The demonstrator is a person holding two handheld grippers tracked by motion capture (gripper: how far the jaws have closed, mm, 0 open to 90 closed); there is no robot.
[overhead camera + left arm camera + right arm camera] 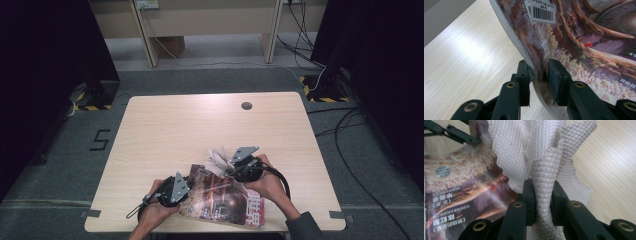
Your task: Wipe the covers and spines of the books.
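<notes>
A magazine (pixel 225 200) with a dark reddish picture cover lies near the table's front edge, its left edge lifted and bent. My left gripper (pixel 186 186) is shut on that edge; its pads (pixel 555 73) pinch the curved cover (pixel 579 42). A white quilted cloth (pixel 218 161) rests on the magazine's far corner. My right gripper (pixel 233 168) is shut on a bunched fold of the cloth (pixel 544 170), with the magazine (pixel 461 187) lying under and left of it. The left gripper's jaws (pixel 451 132) appear at the upper left of the right gripper view.
The light wood table (pixel 200 125) has a round cable hole (pixel 246 105) near its far edge. Beyond the table stand dark panels and a wooden desk frame (pixel 150 40), with cables (pixel 345 135) on the grey floor at the right.
</notes>
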